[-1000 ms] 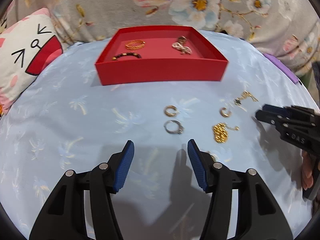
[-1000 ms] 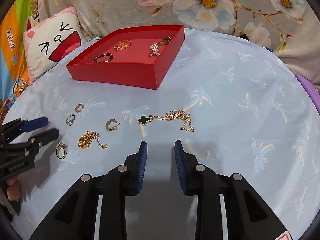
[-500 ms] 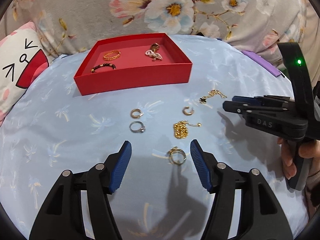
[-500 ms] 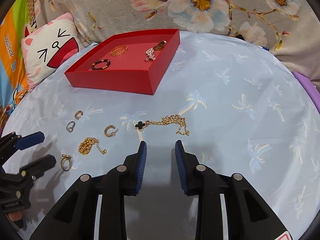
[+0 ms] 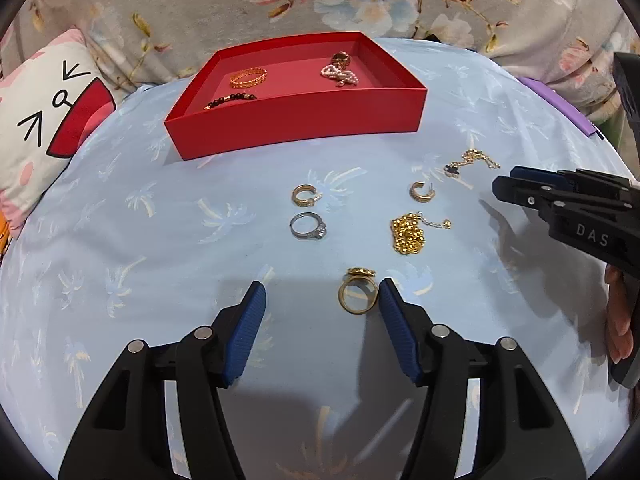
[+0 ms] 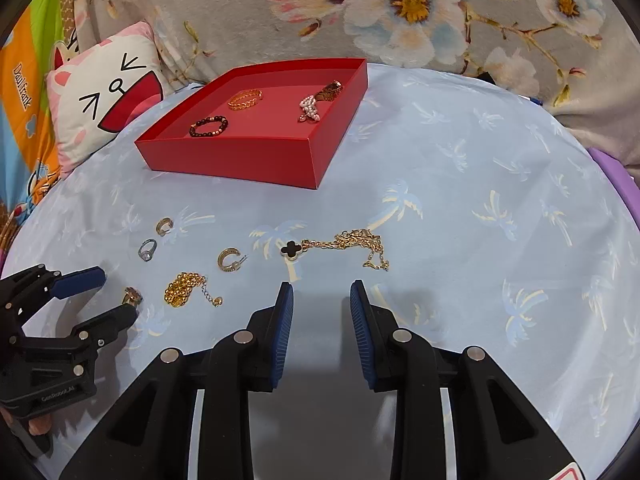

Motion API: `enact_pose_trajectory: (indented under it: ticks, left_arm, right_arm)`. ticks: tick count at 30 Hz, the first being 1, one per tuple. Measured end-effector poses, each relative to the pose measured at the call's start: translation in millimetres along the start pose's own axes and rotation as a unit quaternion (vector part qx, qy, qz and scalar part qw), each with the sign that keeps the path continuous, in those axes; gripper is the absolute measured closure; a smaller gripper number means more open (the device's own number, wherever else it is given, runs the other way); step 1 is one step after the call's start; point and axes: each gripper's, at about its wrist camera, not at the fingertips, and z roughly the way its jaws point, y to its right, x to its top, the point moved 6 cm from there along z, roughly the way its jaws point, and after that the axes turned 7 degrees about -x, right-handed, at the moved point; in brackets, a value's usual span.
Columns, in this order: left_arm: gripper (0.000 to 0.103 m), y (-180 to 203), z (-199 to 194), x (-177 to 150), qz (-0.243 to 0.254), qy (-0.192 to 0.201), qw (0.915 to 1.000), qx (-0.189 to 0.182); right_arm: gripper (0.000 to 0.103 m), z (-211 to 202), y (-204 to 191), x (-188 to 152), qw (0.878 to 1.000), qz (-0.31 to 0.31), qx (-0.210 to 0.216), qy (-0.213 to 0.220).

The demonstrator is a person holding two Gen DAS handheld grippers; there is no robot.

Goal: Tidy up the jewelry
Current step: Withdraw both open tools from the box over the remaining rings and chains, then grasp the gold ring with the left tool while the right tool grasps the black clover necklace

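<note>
Blue palm-print bedspread (image 5: pixel 120 240), floral blanket behind. Red tray (image 5: pixel 296 128) at far edge holds four pieces; six still loose in front of it. Left gripper (image 5: pixel 320 312) half open, empty, gold ring (image 5: pixel 357 294) between jaws. Right gripper (image 6: pixel 322 312) narrowly open, empty, near clover necklace (image 6: pixel 340 244).

Gold ring (image 5: pixel 357 295) shiny metal; red tray (image 5: pixel 296 120) matt card; tablecloth (image 5: pixel 160 240) smooth printed cloth.
</note>
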Motion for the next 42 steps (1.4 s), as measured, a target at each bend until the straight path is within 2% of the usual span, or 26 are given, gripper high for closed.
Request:
enact_pose_trajectory:
  ticks: [6,8,11,13,16,24,33,42]
  left_arm:
    - [0.046,11,2,0,0.015,0.001,0.9997,-0.017]
    - [0.047,15,3,0,0.026,0.007,0.9996,-0.012]
    - [0.059,18,3,1,0.025,0.006,0.9994,-0.023]
    - [0.072,20,2,0,0.031,0.009,0.9991,-0.027]
    - [0.084,23,1,0,0.035,0.01,0.9988,-0.032]
    - [0.084,21,-4,1,0.017,0.008,0.9978,-0.063]
    - [0.084,5,-11,7,-0.003,0.021,0.9986,-0.049]
    - [0.084,-15,-12,10,-0.026,0.022,0.9987,-0.037]
  right_arm:
    - [0.074,0,-3,0,1.0,-0.004,0.001,-0.001]
    - [0.074,1,-5,-1,1.0,-0.005,0.002,-0.002]
    - [0.074,2,-6,-1,1.0,-0.007,0.001,-0.002]
    - [0.074,2,-6,-1,1.0,-0.006,0.001,-0.002]
    - [0.074,2,-6,-1,1.0,-0.007,0.001,-0.003]
    - [0.074,4,-5,-2,1.0,-0.003,0.003,-0.004]
    - [0.074,25,-9,15,0.999,0.033,0.031,-0.026]
    - [0.074,36,-22,25,1.0,0.021,0.0,-0.022]
